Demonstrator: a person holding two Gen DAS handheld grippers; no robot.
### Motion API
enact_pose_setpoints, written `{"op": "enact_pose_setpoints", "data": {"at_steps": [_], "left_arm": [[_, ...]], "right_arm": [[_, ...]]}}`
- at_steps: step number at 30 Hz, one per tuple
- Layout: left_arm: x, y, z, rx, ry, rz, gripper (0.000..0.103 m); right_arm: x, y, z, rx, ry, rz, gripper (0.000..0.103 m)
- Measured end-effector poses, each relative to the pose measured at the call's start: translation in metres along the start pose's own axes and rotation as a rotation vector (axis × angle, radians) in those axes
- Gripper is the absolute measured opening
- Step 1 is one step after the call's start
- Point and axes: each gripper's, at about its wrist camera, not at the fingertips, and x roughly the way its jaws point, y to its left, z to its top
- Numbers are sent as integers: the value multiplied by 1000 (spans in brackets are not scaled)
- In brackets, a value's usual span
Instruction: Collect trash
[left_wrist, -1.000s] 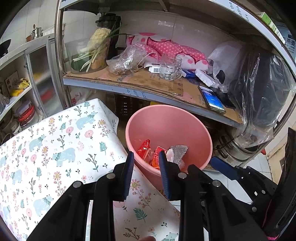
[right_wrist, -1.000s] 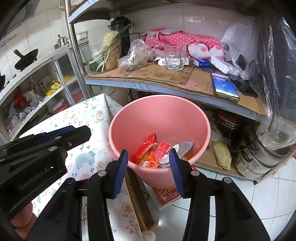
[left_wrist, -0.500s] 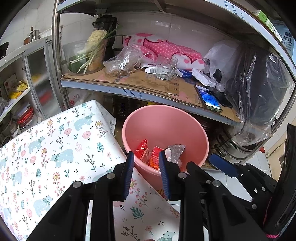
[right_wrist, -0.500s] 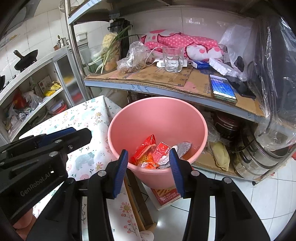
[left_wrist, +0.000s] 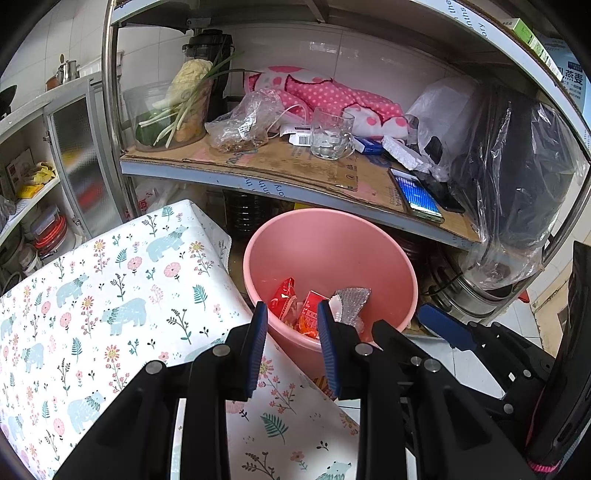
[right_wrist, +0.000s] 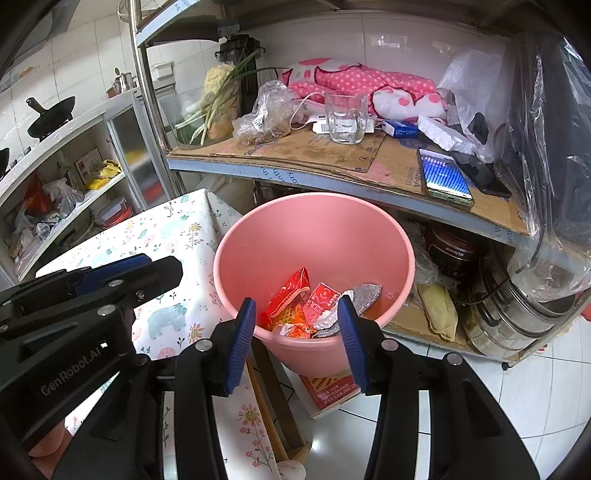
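A pink bucket (right_wrist: 314, 236) stands on the floor at the right edge of a floral-clothed bench (left_wrist: 110, 295), below a cluttered shelf (right_wrist: 332, 155). Trash wrappers (right_wrist: 295, 299), red and silver, lie in its bottom. Both tools hover near its front rim, pointing down into it. The right tool (right_wrist: 297, 325) is half open and empty, directly above the wrappers and nearer to them. The left tool (left_wrist: 290, 328) gapes more narrowly, also empty, over the bench corner.
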Motion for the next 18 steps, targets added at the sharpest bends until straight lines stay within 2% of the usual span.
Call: {"op": "enact_pose_setpoints", "data": {"at_steps": [18], "left_arm": [[3, 3, -1, 4, -4, 7, 27]], "right_arm": [[0, -1, 0, -1, 2, -1, 47]]}}
